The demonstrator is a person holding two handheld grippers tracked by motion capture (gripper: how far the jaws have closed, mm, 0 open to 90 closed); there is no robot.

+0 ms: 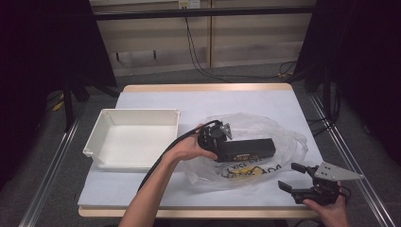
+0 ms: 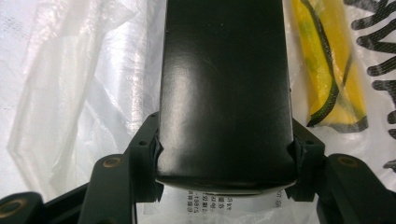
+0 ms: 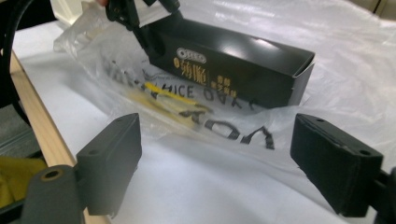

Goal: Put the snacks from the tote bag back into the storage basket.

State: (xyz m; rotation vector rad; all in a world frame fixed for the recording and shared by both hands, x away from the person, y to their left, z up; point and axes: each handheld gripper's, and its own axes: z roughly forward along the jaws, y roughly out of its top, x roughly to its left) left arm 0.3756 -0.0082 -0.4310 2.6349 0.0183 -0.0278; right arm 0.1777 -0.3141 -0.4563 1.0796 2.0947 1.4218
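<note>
Box: black carton lies flat on the clear plastic bag, long side running left to right across the worktop; gold print shows on its side in the right gripper view.
Left claw: left claw is clamped on the near end of the carton, a pad pressed against each long side.
Right claw: right claw stands open with nothing between its pads, just off the bag's near right edge, close to the front right corner of the worktop.
Bag: crumpled, spread wide under and around the carton; black lettering and a yellow patch lie near the carton's front side, and whether that print is on the bag's upper or lower layer is hard to tell.
Tray: white tray sits left of the bag, well apart from the carton, its near rim by the left forearm.
Edges: wooden lip of the worktop runs along the front; metal rails flank both sides.
Open room: bare white sheet lies behind the bag up to the far edge, and a narrower strip lies in front of the tray.
Surface: white covering, smooth and flat.
Room: dim, grey carpet, cables on the floor, pale wall panels behind, dark curtains at both sides.
</note>
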